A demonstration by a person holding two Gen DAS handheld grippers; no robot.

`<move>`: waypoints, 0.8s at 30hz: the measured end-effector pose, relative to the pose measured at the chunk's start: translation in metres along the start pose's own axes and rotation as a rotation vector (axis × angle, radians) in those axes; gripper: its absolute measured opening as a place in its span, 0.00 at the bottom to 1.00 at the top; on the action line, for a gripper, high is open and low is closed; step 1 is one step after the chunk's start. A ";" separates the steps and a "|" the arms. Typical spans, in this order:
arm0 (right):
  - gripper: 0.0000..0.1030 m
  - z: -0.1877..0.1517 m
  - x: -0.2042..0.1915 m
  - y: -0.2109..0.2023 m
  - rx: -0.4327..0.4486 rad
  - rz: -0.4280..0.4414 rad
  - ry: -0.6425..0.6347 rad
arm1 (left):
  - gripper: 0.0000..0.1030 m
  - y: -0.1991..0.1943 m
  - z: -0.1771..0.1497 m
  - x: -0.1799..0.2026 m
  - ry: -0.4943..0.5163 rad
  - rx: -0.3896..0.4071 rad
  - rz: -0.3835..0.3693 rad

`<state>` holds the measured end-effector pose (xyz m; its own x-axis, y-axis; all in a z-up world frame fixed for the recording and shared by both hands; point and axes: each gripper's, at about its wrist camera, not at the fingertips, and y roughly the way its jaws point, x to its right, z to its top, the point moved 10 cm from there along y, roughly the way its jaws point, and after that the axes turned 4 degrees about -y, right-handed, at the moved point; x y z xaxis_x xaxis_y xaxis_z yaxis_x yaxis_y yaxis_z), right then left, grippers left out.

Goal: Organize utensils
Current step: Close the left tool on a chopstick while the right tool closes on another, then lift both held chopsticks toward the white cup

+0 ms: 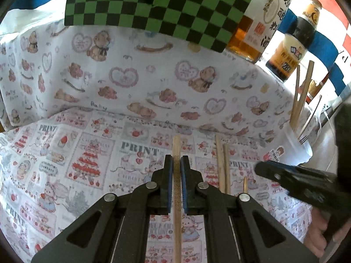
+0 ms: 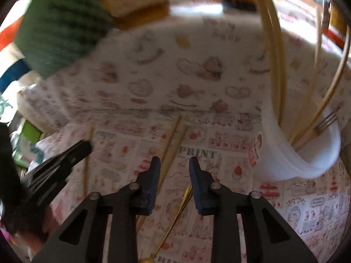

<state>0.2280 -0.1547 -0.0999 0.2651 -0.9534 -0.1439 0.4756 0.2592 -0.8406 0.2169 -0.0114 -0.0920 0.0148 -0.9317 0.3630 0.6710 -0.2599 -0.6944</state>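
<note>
Surface [image 1: 131, 92]: covered in printed cloth, bears and hearts farther out, strawberry "PRINT" panels nearer the jaws.

Green-and-black checkered box [image 1: 162, 6]: far ahead of the left jaws, at the top of the left wrist view; blurred, ahead-left of the right jaws.

Two bottles, one amber [image 1: 261, 24] and one dark [image 1: 294, 41]: ahead and right of the left jaws, beside the box.

White cup [image 2: 307, 151]: just right of and ahead of the right jaws, tilted. It holds several chopsticks and a fork [image 2: 324, 122], tines up.

Left gripper [image 1: 176, 164]: jaws almost fully closed, blue pads pressed on either side of one wooden chopstick [image 1: 176, 144]. The stick runs straight along the jaw line, tip sticking out ahead, the rest passing back under the gripper body.

Right gripper [image 2: 174, 164]: jaws partly open, nothing between the pads. View blurred.

Loose pair of chopsticks [image 1: 223, 164]: lying on the surface just right of the left jaws, side by side; in the right wrist view they run diagonally under the left jaw of the right gripper.

Gold utensil with thin handle [image 2: 175, 214]: on the surface below the right jaws, slanting back; type not clear.
</note>
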 end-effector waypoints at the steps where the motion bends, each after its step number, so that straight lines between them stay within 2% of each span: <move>1: 0.23 0.002 0.003 0.006 -0.012 -0.005 0.013 | 0.06 0.000 -0.001 0.000 0.002 0.003 -0.002; 4: 0.22 0.006 0.009 0.023 -0.051 -0.029 0.045 | 0.06 0.000 0.000 0.000 0.000 0.009 -0.015; 7: 0.22 0.008 0.008 0.035 -0.078 -0.001 0.065 | 0.06 0.002 0.001 0.000 0.002 0.017 -0.015; 11: 0.22 0.012 0.004 0.044 -0.090 -0.011 0.056 | 0.06 0.005 0.000 0.000 0.003 0.024 -0.010; 17: 0.15 0.016 -0.002 0.064 -0.130 -0.067 0.042 | 0.06 0.003 0.000 -0.006 -0.001 0.030 -0.001; 24: 0.09 0.024 -0.010 0.074 -0.104 -0.150 0.007 | 0.06 0.003 -0.003 -0.010 0.007 0.022 0.018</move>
<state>0.2812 -0.1217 -0.1482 0.1917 -0.9813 -0.0159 0.4200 0.0966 -0.9024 0.2166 -0.0039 -0.1001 0.0220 -0.9381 0.3458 0.6871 -0.2371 -0.6868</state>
